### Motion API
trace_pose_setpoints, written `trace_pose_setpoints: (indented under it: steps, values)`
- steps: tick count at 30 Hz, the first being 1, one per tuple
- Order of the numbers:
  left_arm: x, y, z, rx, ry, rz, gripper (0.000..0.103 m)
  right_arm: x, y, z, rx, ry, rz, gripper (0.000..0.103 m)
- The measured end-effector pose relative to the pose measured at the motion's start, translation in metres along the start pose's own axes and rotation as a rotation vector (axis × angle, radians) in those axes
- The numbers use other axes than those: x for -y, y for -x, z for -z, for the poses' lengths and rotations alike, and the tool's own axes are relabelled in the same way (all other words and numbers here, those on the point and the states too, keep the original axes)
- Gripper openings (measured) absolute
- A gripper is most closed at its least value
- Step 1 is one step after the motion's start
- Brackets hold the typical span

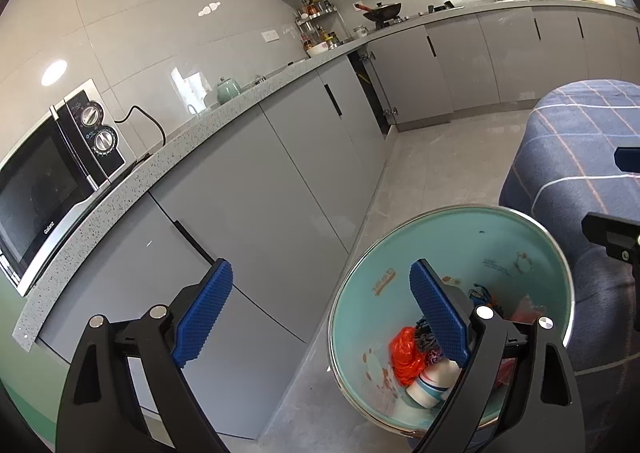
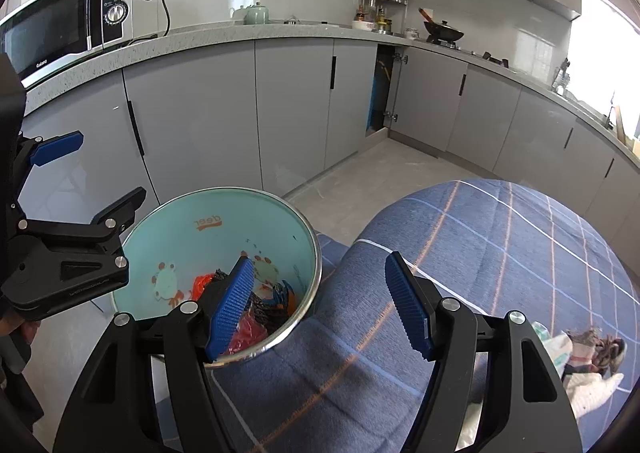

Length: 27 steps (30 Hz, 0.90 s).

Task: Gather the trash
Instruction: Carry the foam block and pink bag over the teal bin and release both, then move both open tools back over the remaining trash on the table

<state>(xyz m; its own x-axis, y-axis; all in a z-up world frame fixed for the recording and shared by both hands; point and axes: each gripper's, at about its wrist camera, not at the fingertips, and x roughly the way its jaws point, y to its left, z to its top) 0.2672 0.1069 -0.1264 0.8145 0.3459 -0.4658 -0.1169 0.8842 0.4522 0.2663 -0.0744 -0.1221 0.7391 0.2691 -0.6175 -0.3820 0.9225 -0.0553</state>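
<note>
**Both hand-held grippers wide open over bin and bed**

Nearest, left hand-held gripper (image 1: 320, 313) spread wide, gripping nothing, one blue pad over the bin's rim. Right hand-held gripper (image 2: 320, 305) likewise wide open and empty, above the bin's edge and the blue checked bedcover (image 2: 500, 253). Just below, teal bin (image 1: 520, 237) on the floor against the bed, holding trash: red plastic bag (image 1: 406, 353), white cup (image 1: 432, 381), dark scraps. Crumpled wrapper (image 2: 592, 353) lying on the bedcover at right. Farther back, grey cabinets (image 2: 292, 105), microwave (image 1: 44, 189) on the desk, wok (image 2: 444, 31) on the stove.

The right jaw hides part of the trash (image 1: 408, 349) in the bin (image 1: 520, 237). Right of the jaws, crumpled wrappers (image 2: 592, 353) are cut off by the picture's edge.
</note>
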Motion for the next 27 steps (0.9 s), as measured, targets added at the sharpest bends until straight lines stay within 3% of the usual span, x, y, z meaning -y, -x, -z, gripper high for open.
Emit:
trace_pose_setpoints:
  steps: [11,18,27]
  values:
    - [0.036,0.037,-0.009,0.051,-0.054,0.053,0.089,0.038,0.055,0.025,0.018,-0.058,0.075,0.072]
    - [0.086,0.072,-0.010,0.089,-0.113,0.174,0.089,0.074,0.099,0.056,0.026,-0.112,0.143,0.076]
    - [0.143,0.106,-0.003,0.118,-0.189,0.278,0.092,0.116,0.135,0.112,-0.027,-0.179,0.237,0.076]
